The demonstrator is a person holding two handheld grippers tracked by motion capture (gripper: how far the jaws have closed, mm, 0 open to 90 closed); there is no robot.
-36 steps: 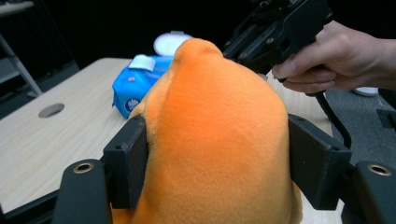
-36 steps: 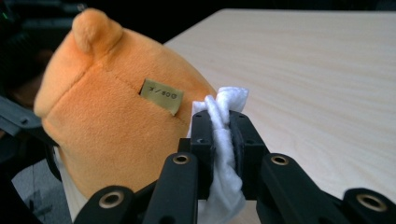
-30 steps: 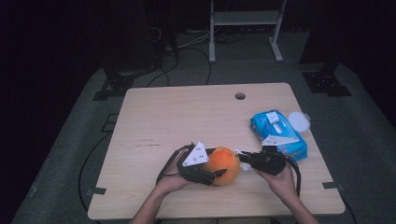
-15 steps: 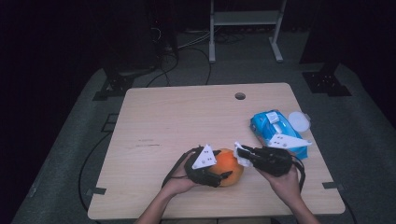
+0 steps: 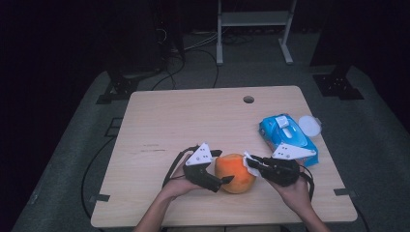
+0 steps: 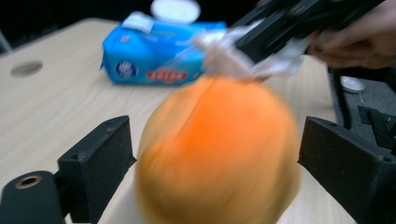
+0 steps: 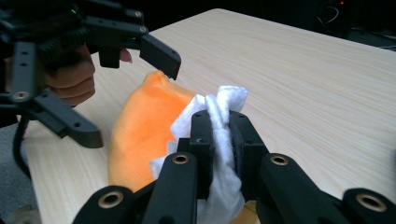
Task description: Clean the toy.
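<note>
An orange, roundish soft thing (image 5: pixel 234 172) lies near the table's front edge. My left gripper (image 5: pixel 221 167) straddles it from the left. Its jaws have just been opening, and in the left gripper view they stand wide on either side of the orange thing (image 6: pixel 215 140) with gaps showing. My right gripper (image 7: pixel 219 130) is shut on a crumpled white wipe (image 7: pixel 224 107) and holds it against the upper right side of the orange thing (image 7: pixel 140 130). The left gripper view shows that wipe (image 6: pixel 224 56) on top of the orange thing.
A blue pack of wipes (image 5: pixel 287 137) lies at the right of the table, close behind my right hand. A round white lid (image 5: pixel 309 125) sits by its far end. A cable hole (image 5: pixel 248 99) is near the table's far edge. Dark floor and stands surround the table.
My left gripper's jaws have spread apart from the orange thing, which they held before. My right gripper still holds the wipe at the orange thing and has shifted only slightly.
</note>
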